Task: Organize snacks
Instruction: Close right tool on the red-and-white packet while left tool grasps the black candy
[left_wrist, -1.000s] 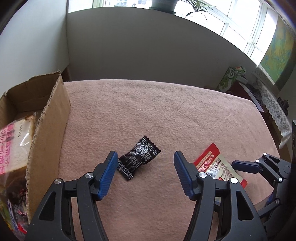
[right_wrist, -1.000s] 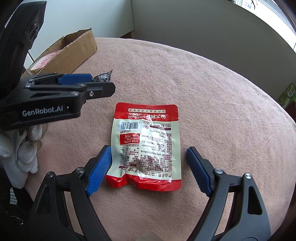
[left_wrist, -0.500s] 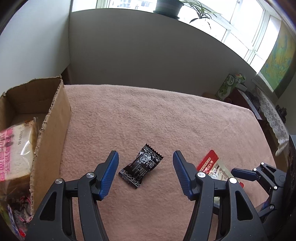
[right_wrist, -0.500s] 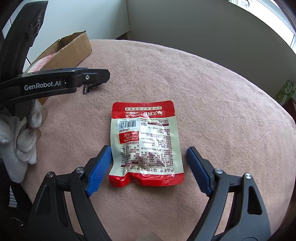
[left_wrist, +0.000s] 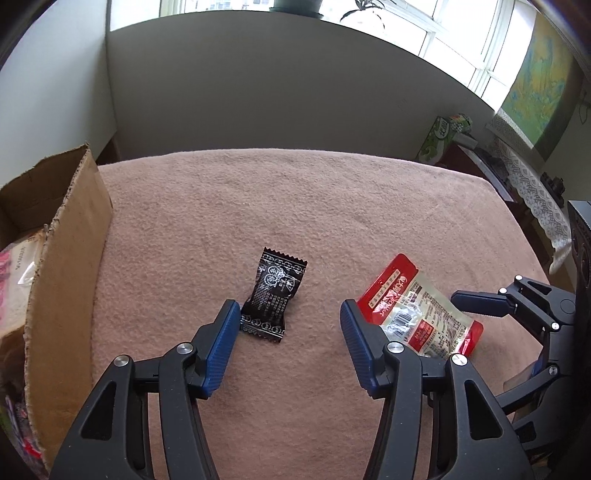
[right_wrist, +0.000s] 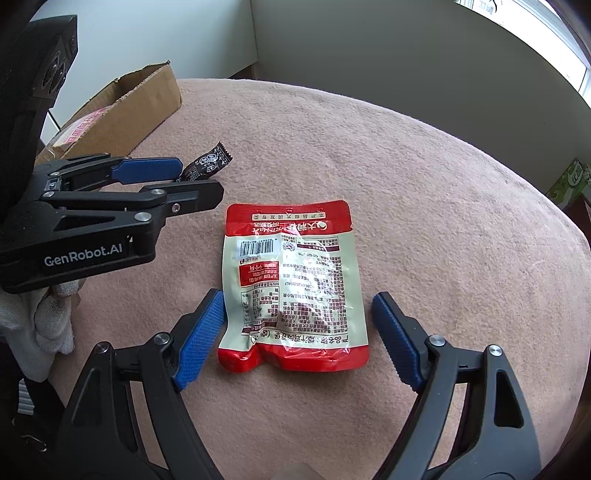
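Fingers (right_wrist: 201, 338) spread, right gripper (right_wrist: 295, 332) straddling red pouch (right_wrist: 291, 284)

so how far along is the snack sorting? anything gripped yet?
Done: the brown cardboard box already holds some packaged snacks, including a pink-printed bag. In hand: nothing. The left gripper is open beside the small black candy wrapper; the right gripper is open around the red-and-cream snack pouch. Left: both packets lie on the pink blanket, still to be gripped and boxed.
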